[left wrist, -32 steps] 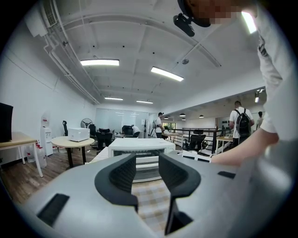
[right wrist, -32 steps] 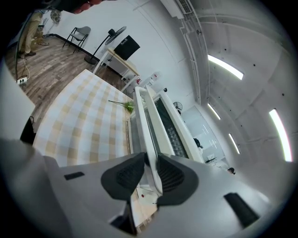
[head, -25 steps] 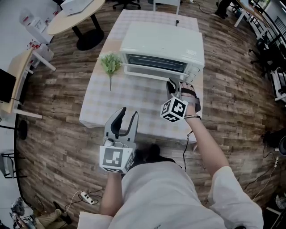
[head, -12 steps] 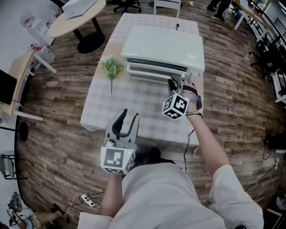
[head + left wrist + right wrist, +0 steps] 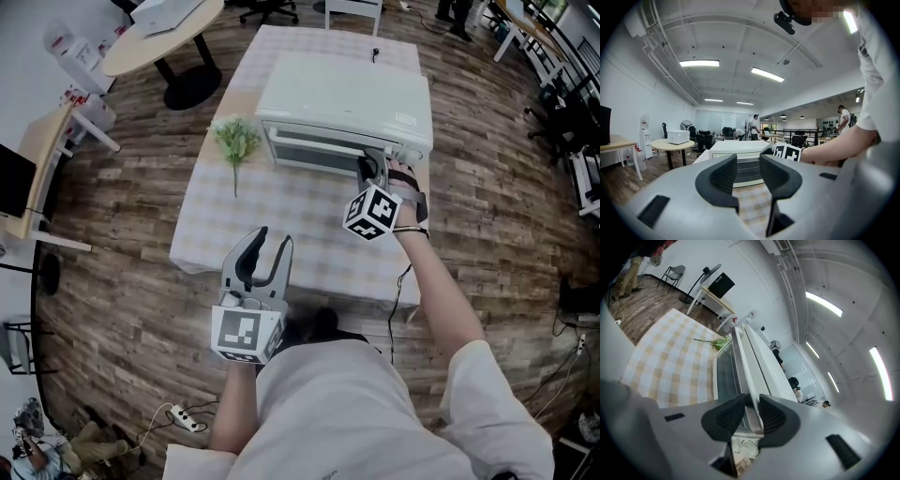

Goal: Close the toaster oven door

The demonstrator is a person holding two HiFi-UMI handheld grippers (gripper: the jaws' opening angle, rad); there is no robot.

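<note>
The door of the oven stands almost upright against the oven front, w/ at most a thin gap at its top edge. It looks nearly shut but prob. not yet seated. Its handle, a white bar along the door's top, runs betw. the jaws of the right gripper. The jaws are clamped on it near the oven's right end, above the knobs. Likely reason for the grip: holding the bar lets the door swing up under control instead of slapping shut, & that end is nearest the arm. So door & gripper are in contact at the oven's front right corner, the gripper reaching in from the front. The left gripper hangs well in front of the oven, past the table edge. Its jaws are apart w/ nothing betw. them: idle, clear of the door's swing. A green sprig lies on the table just left of the oven, out of the way.
</note>
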